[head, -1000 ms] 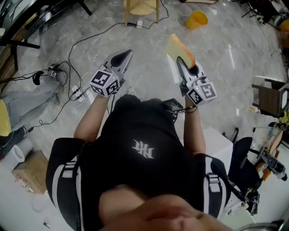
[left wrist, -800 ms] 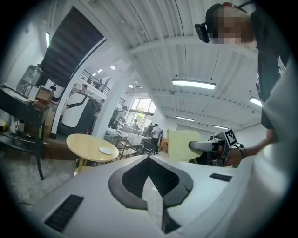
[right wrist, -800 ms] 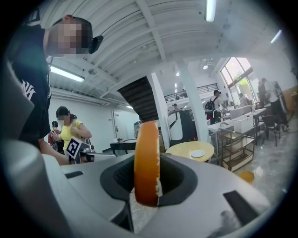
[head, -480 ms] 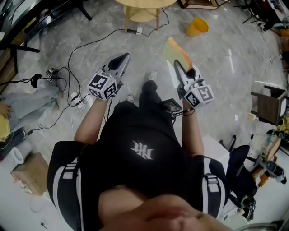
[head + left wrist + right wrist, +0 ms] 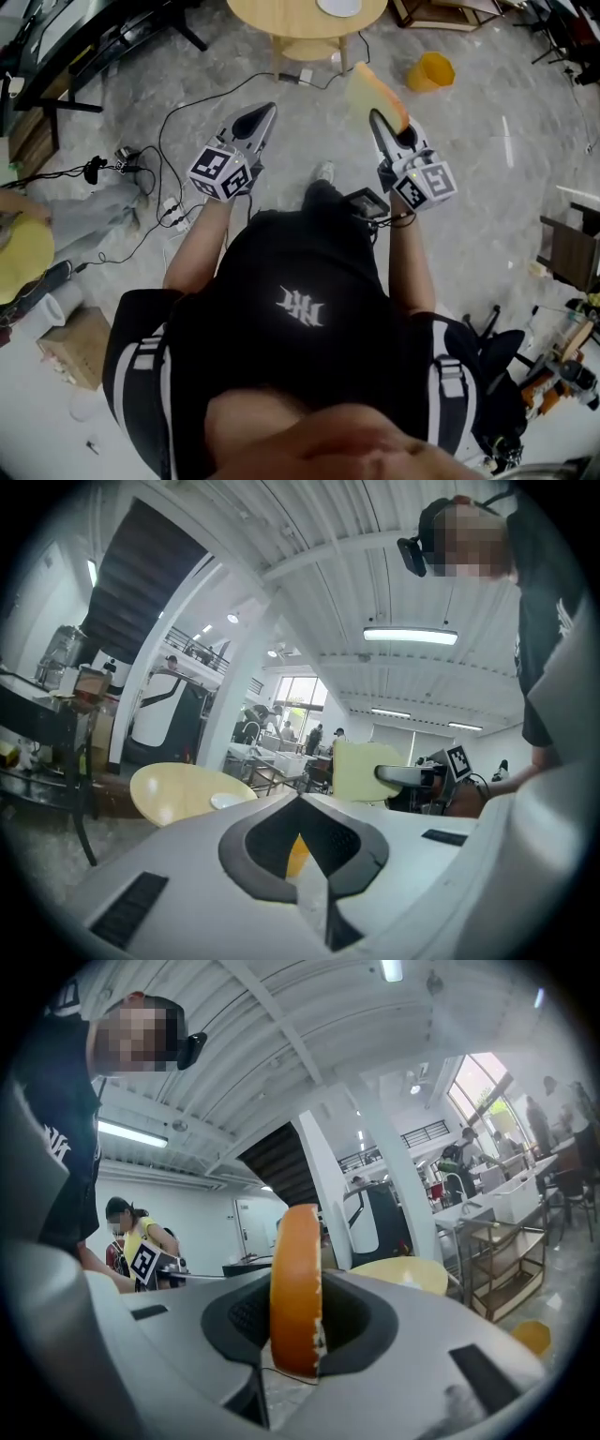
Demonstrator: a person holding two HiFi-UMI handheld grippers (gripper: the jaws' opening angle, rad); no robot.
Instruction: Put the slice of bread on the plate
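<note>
1. Tabletop (image 5: pixel 272 11): round, pale wood, at the far edge of the head view, well apart from both grippers.
2. Right gripper (image 5: pixel 380 120): clamped on the bread, held out level over the floor.
3. Left gripper (image 5: pixel 263 114): jaws together, nothing between them.
4. Plate (image 5: pixel 339 6): white, on the tabletop, unoccupied.
5. Slice of bread (image 5: pixel 371 92): pinched edge-on, crust toward the camera, and not yet over the plate.

Handling note: judged mid-carry. Keep the grip steady and level, reach above the plate, lower the slice flat, then release.
</note>
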